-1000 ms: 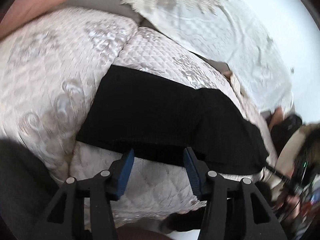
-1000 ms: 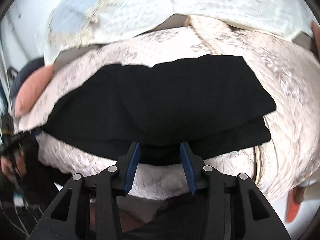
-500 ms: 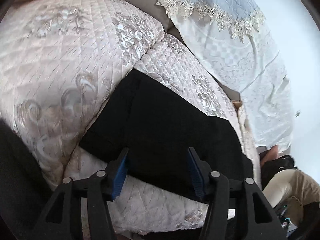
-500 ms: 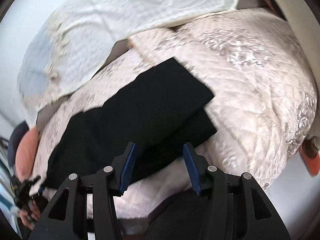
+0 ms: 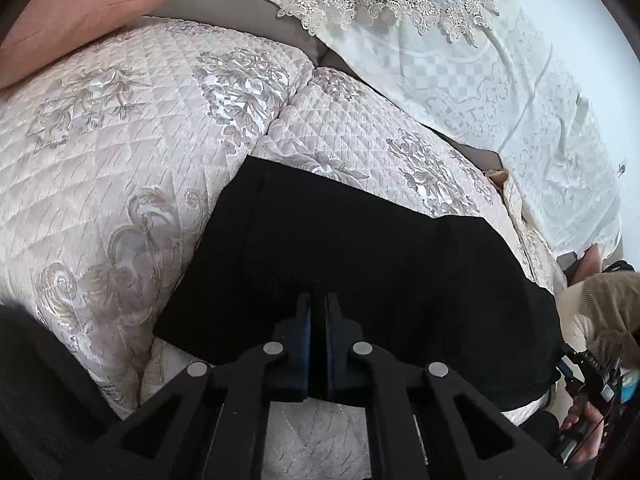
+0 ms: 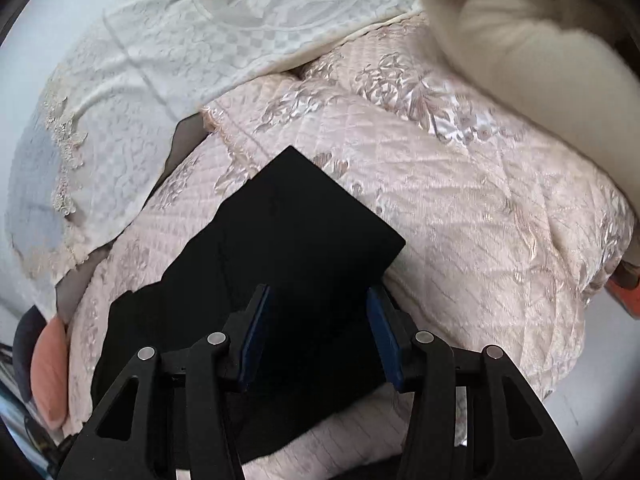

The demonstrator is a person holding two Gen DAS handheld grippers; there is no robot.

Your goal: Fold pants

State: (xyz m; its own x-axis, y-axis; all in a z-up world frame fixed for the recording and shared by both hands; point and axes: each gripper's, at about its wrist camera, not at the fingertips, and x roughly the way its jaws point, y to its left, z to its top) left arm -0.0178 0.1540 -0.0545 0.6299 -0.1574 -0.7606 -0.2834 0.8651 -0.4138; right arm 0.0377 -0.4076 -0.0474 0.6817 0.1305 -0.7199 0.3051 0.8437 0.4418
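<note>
The black pants [image 5: 360, 264] lie folded lengthwise on a pink quilted sofa cover [image 5: 120, 152]. My left gripper [image 5: 317, 304] is shut, its blue pads pressed together on the near edge of the pants. In the right wrist view the pants [image 6: 288, 232] run from the lower left to a squared end at the middle. My right gripper [image 6: 318, 300] is open, its fingers standing over that end of the pants, one blue pad [image 6: 380, 320] at the fabric's right edge.
A white lace cloth [image 5: 460, 60] drapes the sofa back. A salmon cushion [image 5: 72, 12] lies at the far left, also seen in the right wrist view [image 6: 50, 372]. A cream sleeve [image 6: 520, 40] crosses the upper right. The person's hand [image 5: 592, 308] is at right.
My left gripper has closed from open onto the near edge of the pants. My right gripper has moved in over the end of the pants and stays open.
</note>
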